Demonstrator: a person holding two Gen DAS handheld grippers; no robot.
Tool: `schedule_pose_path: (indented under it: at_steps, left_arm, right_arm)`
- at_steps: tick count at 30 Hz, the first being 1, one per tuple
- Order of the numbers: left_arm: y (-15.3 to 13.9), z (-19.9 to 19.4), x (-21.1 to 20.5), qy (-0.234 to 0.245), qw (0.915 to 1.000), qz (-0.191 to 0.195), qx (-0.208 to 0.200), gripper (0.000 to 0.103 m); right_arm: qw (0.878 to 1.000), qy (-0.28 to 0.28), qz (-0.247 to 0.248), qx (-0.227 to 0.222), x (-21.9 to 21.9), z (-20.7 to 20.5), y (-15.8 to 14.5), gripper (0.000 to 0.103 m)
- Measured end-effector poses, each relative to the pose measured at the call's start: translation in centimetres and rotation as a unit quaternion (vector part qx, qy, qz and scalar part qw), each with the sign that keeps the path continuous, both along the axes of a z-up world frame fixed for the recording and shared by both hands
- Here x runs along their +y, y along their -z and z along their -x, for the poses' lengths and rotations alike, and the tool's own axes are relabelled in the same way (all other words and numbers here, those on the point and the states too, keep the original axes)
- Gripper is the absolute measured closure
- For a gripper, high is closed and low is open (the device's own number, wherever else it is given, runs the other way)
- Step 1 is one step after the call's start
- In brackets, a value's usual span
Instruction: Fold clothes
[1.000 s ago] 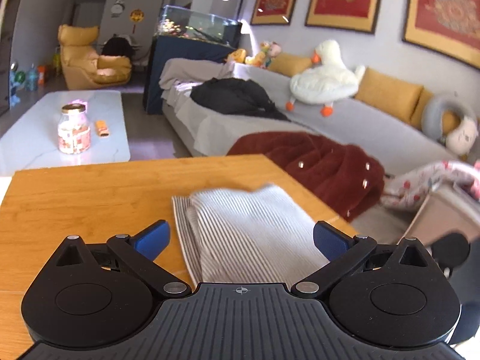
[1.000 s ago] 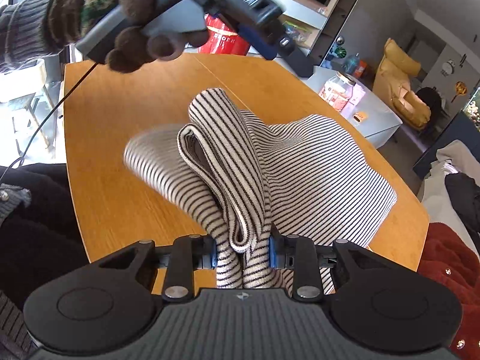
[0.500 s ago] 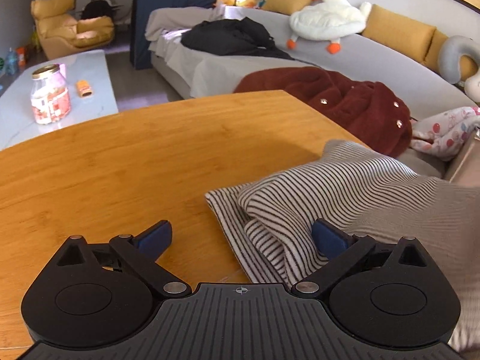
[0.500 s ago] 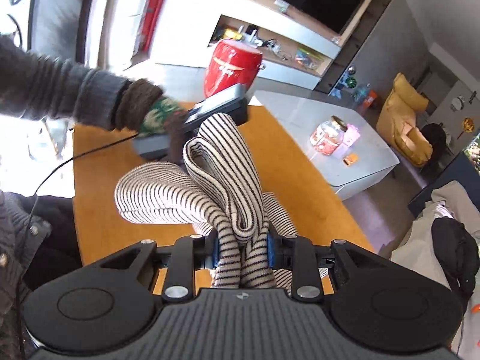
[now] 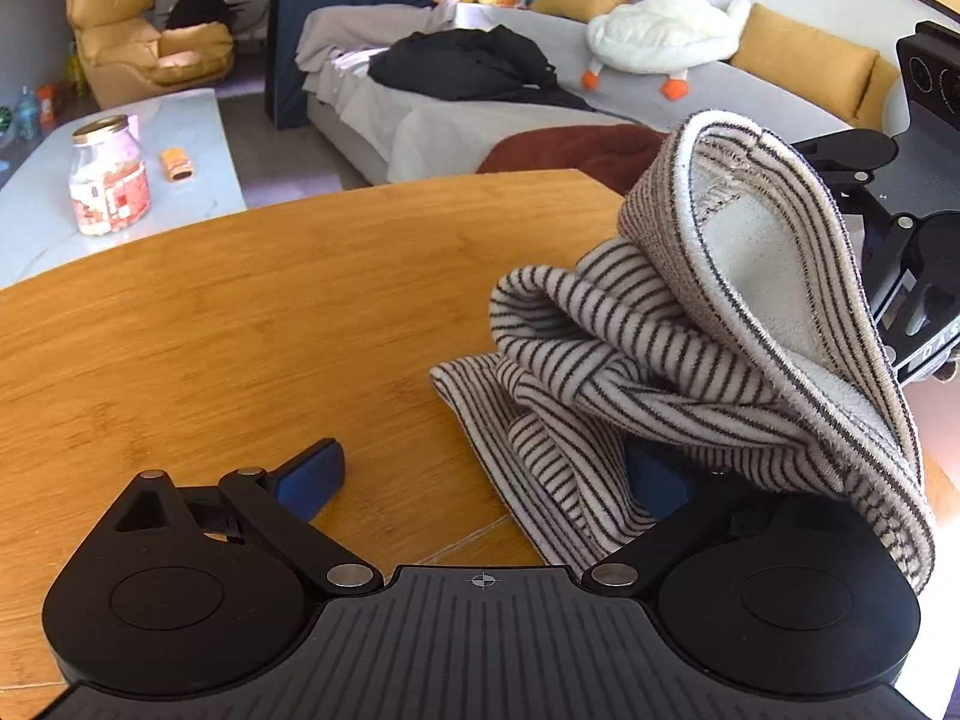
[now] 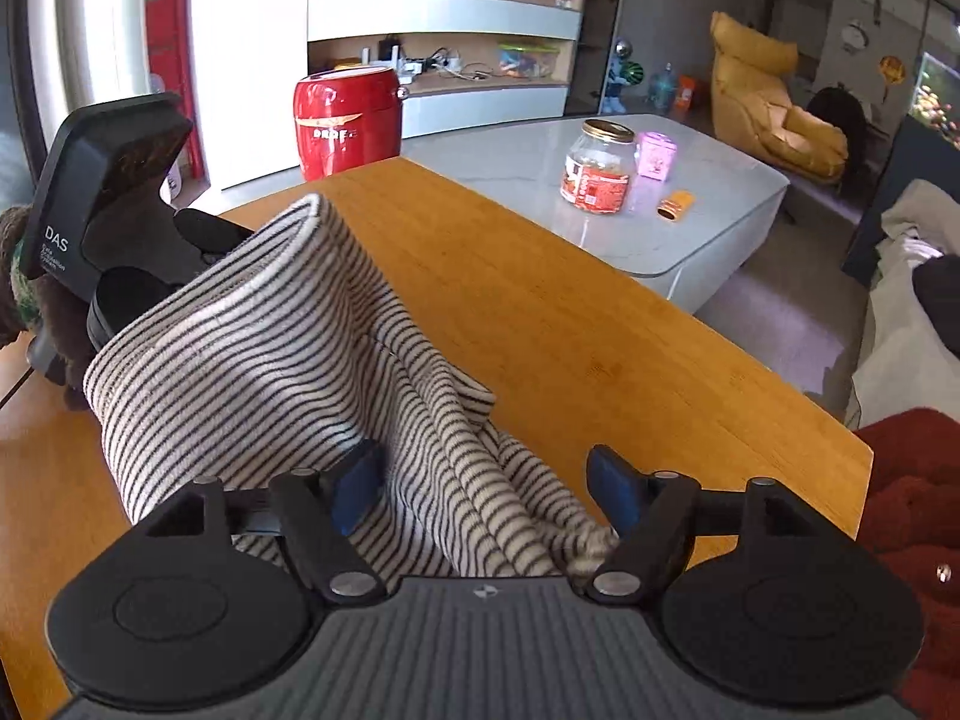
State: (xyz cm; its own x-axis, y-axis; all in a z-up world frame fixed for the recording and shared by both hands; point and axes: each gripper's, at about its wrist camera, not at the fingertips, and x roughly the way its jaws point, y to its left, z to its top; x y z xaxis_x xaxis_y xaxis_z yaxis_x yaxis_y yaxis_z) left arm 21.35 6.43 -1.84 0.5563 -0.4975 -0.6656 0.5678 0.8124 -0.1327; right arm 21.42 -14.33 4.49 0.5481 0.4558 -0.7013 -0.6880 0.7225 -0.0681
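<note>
A black-and-white striped garment (image 5: 660, 348) lies bunched on the wooden table (image 5: 240, 324), one looped fold standing up. My left gripper (image 5: 480, 474) is open low over the table; the cloth's edge lies between its fingers and drapes over the right one. My right gripper (image 6: 486, 480) is open, with the garment (image 6: 270, 360) heaped between and over its fingers, nothing pinched. The right gripper's body shows at the right edge of the left wrist view (image 5: 900, 240). The left gripper's body shows at the left of the right wrist view (image 6: 108, 210).
A low white table (image 6: 630, 198) with a jar (image 6: 597, 165) stands beyond the wooden table. A red bucket (image 6: 345, 120) sits by the shelves. A grey sofa (image 5: 480, 114) holds dark clothes, a plush duck (image 5: 654, 36) and a red garment (image 6: 912, 510).
My right gripper has opened and let go of the striped fold it was pinching. The cloth has slumped onto the table. My left gripper has moved in close to the cloth.
</note>
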Motion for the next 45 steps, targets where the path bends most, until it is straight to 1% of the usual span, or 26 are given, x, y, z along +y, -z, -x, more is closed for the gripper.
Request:
schedule_pose_path:
  at_steps: [3, 5, 7, 8, 10, 13, 15, 18, 19, 21, 22, 23, 25, 26, 27, 29, 31, 34, 35, 37, 39, 40, 41, 42, 44, 45]
  left_arm:
    - [-0.7, 0.3, -0.2, -0.003, 0.9999, -0.011, -0.009, 0.001]
    - [-2.0, 1.1, 0.2, -0.016, 0.9985, -0.034, -0.039, 0.001]
    - [-3.8, 2.1, 0.9, -0.034, 0.9956, -0.047, -0.074, 0.001]
    - [-4.9, 2.6, 1.4, -0.043, 0.9943, -0.042, -0.088, 0.001]
    - [-7.4, 3.8, 2.5, -0.053, 0.9934, -0.002, -0.102, 0.001]
    - [-10.8, 5.7, 2.1, -0.030, 0.9894, 0.049, -0.134, 0.001]
    - [-12.0, 7.0, 0.5, 0.012, 0.9876, 0.066, -0.141, 0.001]
    - [-11.5, 7.8, -3.2, 0.088, 0.9865, 0.078, -0.114, 0.001]
    - [-10.7, 7.7, -4.4, 0.097, 0.9871, 0.065, -0.110, 0.001]
    - [-8.9, 7.2, -6.5, 0.111, 0.9879, 0.035, -0.103, 0.001]
    - [-8.0, 7.0, -7.6, 0.118, 0.9878, 0.020, -0.099, 0.001]
    - [-7.1, 6.2, -8.1, 0.114, 0.9894, 0.013, -0.089, 0.001]
    - [-5.9, 4.6, -8.2, 0.104, 0.9923, 0.010, -0.066, 0.001]
    - [-5.4, 4.0, -8.2, 0.101, 0.9930, 0.006, -0.061, 0.001]
    - [-4.8, 3.5, -8.2, 0.099, 0.9934, 0.001, -0.058, 0.001]
    - [-4.0, 2.8, -8.1, 0.099, 0.9936, -0.002, -0.053, 0.000]
    - [-3.9, 2.6, -8.0, 0.094, 0.9943, 0.002, -0.050, 0.000]
    - [-4.5, 3.0, -7.7, 0.086, 0.9951, 0.001, -0.048, 0.001]
    - [-4.8, 3.4, -7.4, 0.081, 0.9953, 0.003, -0.052, 0.001]
    - [-5.6, 4.4, -6.7, 0.070, 0.9957, 0.008, -0.060, 0.001]
    - [-6.3, 5.6, -5.4, 0.047, 0.9962, 0.023, -0.069, 0.000]
    - [-6.2, 6.0, -4.6, 0.036, 0.9965, 0.035, -0.067, 0.000]
    - [-6.1, 6.4, -3.8, 0.025, 0.9966, 0.046, -0.063, 0.000]
    - [-6.0, 6.7, -3.1, 0.015, 0.9965, 0.057, -0.059, 0.000]
    - [-4.7, 6.5, -2.4, 0.006, 0.9970, 0.072, -0.030, 0.000]
    - [-3.9, 6.1, -2.4, 0.006, 0.9967, 0.080, -0.010, 0.000]
  right_arm:
    - [1.000, 0.024, -0.010, -0.005, -0.9, 0.3, 0.4, 0.017]
    - [0.999, 0.043, -0.015, -0.012, -1.3, 0.2, 0.8, 0.009]
    - [0.998, 0.060, -0.027, -0.015, -1.9, 0.1, 1.2, 0.001]
    - [0.997, 0.065, -0.038, -0.012, -2.3, 0.0, 1.5, 0.001]
    - [0.995, 0.078, -0.067, -0.001, -3.0, -0.2, 2.3, 0.001]
    - [0.990, 0.094, -0.100, 0.009, -4.1, -0.1, 2.9, 0.001]
    - [0.987, 0.110, -0.118, 0.016, -5.0, 0.1, 3.0, 0.001]
    - [0.979, 0.145, -0.142, 0.022, -6.7, 0.4, 2.6, 0.001]
    - [0.977, 0.162, -0.141, 0.011, -7.3, 0.7, 2.4, 0.001]
    - [0.971, 0.201, -0.129, -0.021, -8.3, 1.3, 2.0, 0.001]
    - [0.968, 0.219, -0.115, -0.035, -8.7, 1.4, 1.9, 0.001]
    - [0.967, 0.234, -0.096, -0.045, -8.8, 1.5, 2.1, 0.001]
    - [0.965, 0.249, -0.062, -0.043, -8.8, 1.4, 3.3, 0.001]
    - [0.965, 0.252, -0.051, -0.039, -8.8, 1.4, 4.0, 0.001]
    - [0.965, 0.256, -0.051, -0.036, -8.9, 1.4, 4.7, 0.001]
    - [0.962, 0.263, -0.070, -0.032, -9.5, 1.6, 5.0, 0.001]
    - [0.956, 0.268, -0.114, -0.024, -10.3, 1.7, 4.5, 0.001]
    - [0.940, 0.267, -0.210, 0.010, -11.7, 2.1, 3.7, 0.016]
    - [0.935, 0.262, -0.237, 0.020, -12.0, 2.3, 3.6, 0.018]
    - [0.926, 0.248, -0.283, 0.035, -12.5, 2.9, 3.5, 0.019]
    - [0.922, 0.228, -0.309, 0.044, -12.5, 3.4, 3.6, 0.019]
    - [0.922, 0.221, -0.314, 0.047, -12.3, 3.5, 3.8, 0.017]
    - [0.922, 0.216, -0.317, 0.049, -11.9, 3.4, 4.1, 0.013]
    - [0.922, 0.211, -0.320, 0.052, -11.5, 3.4, 4.5, 0.012]
    - [0.921, 0.211, -0.320, 0.068, -10.4, 2.7, 5.5, 0.012]
    - [0.922, 0.207, -0.319, 0.074, -9.8, 2.4, 6.0, 0.016]
